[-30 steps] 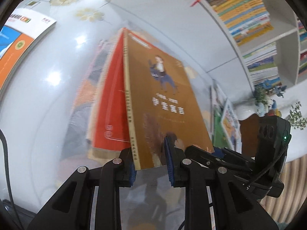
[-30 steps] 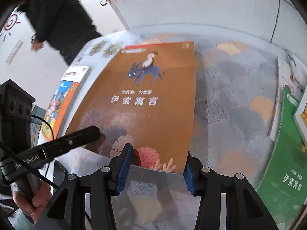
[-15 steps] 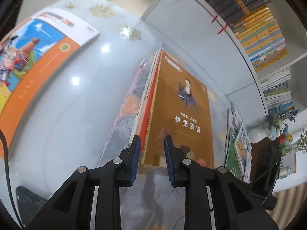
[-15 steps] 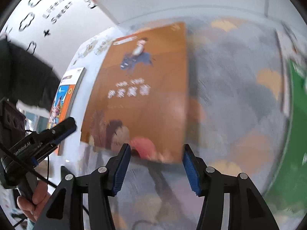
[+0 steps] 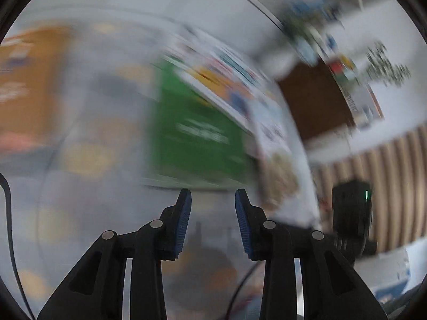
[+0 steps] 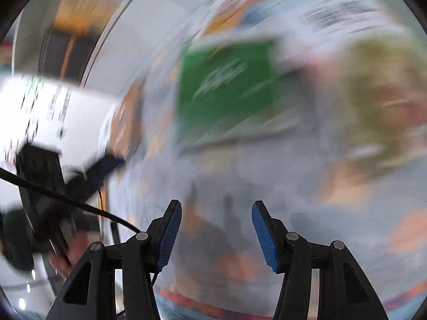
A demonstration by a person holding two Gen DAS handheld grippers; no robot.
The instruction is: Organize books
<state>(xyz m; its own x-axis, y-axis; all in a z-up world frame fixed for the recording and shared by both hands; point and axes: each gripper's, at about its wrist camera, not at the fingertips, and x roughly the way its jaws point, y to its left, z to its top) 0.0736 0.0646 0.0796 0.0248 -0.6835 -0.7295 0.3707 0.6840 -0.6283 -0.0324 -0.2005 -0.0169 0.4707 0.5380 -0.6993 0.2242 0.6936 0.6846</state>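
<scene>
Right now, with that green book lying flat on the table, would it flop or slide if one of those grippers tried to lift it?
The green book looks thin, so it would probably sag if lifted by one edge. It lies flat on the table, which seems glossy, so a push may slide it. Blur hides finer detail.

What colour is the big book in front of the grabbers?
Green, with blurry white writing; the left wrist view shows it best.

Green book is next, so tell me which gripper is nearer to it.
Left. The left gripper sits just short of the flat green book's near edge; the right gripper is visibly farther back.
</scene>
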